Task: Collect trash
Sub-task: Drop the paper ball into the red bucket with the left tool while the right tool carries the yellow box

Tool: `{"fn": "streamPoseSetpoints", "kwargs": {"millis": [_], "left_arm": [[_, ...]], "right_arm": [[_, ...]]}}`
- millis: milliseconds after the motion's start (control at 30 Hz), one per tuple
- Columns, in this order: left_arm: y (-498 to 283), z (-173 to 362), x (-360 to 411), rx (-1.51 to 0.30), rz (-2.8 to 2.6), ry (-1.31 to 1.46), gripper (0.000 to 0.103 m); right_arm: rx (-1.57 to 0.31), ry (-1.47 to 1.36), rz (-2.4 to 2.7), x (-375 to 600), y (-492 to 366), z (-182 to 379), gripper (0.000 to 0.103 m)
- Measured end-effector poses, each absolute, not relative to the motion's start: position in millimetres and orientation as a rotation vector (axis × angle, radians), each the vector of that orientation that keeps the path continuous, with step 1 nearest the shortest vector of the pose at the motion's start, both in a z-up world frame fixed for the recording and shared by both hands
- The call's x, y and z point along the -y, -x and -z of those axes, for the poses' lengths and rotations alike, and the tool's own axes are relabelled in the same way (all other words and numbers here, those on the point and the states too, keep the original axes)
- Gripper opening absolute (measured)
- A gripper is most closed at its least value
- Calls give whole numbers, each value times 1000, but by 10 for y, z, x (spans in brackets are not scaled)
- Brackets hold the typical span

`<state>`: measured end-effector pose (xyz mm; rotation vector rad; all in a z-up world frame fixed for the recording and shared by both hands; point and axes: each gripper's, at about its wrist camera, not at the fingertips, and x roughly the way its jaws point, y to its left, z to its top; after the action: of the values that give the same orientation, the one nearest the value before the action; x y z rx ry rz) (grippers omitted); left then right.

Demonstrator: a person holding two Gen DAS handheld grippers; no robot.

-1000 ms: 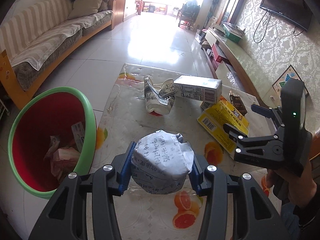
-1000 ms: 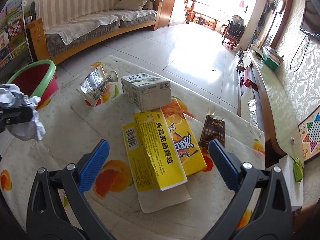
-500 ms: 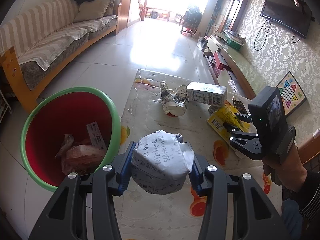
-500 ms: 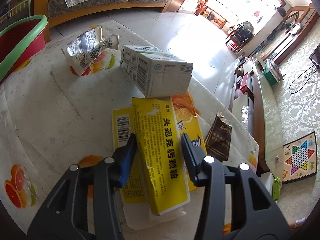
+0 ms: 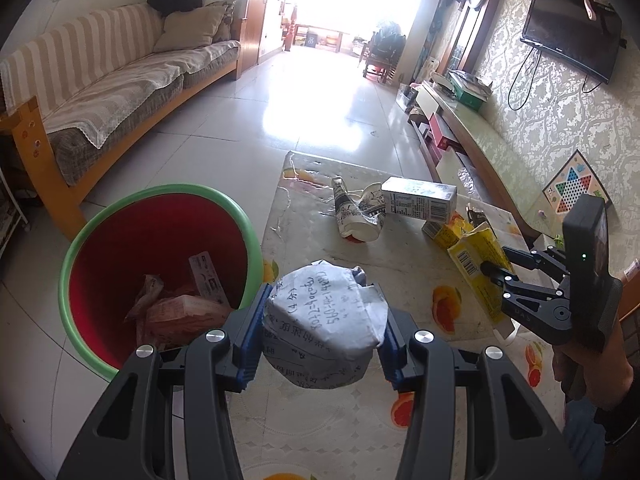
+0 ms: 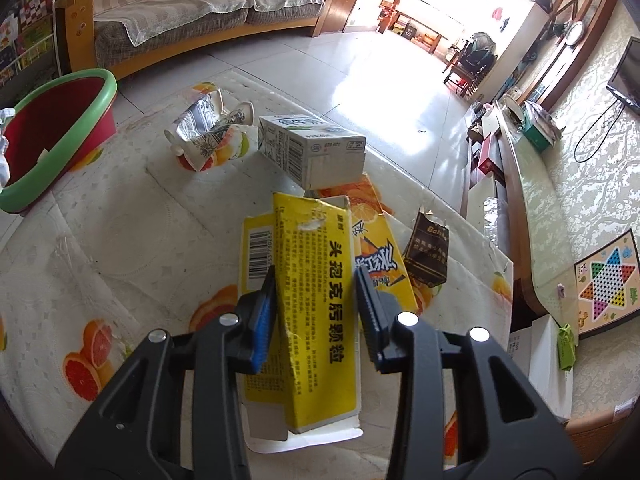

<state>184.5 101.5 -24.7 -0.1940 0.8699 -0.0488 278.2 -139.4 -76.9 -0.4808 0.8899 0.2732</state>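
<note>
My left gripper [image 5: 320, 336] is shut on a crumpled paper ball [image 5: 324, 320] with handwriting, held above the table edge just right of the red bin with a green rim [image 5: 160, 268]. My right gripper [image 6: 316, 312] is shut on a flattened yellow box [image 6: 316, 300] and lifts its near end off the table; it shows in the left wrist view [image 5: 496, 272] holding that yellow box [image 5: 476, 256]. On the table lie crushed paper cups [image 6: 212, 132], a white carton [image 6: 312, 148], an orange carton [image 6: 372, 220] and a brown wrapper [image 6: 428, 256].
The bin [image 6: 56, 128] stands on the floor left of the table and holds paper scraps [image 5: 180, 312]. A fruit-print cloth [image 6: 100, 260] covers the table. A sofa [image 5: 112, 92] is at far left, a low TV cabinet [image 5: 480, 136] at right.
My left gripper carried the paper ball up and left toward the bin. My right gripper moved onto the yellow box, closed on it and raised its near end.
</note>
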Motion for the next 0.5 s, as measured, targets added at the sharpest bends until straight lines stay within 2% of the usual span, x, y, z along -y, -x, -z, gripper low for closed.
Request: {"fn": "streamPoseSetpoints", "kwargs": {"millis": [233,500], "left_arm": [[-1790,99,-1315,-840,13,197,45],[-1837,22,-1879,-852,-34,202,46]], "right_arm": [[-859,341,-312,1400,-2512,457,37],[-805,252,-423,923,-2324,89,37]]}}
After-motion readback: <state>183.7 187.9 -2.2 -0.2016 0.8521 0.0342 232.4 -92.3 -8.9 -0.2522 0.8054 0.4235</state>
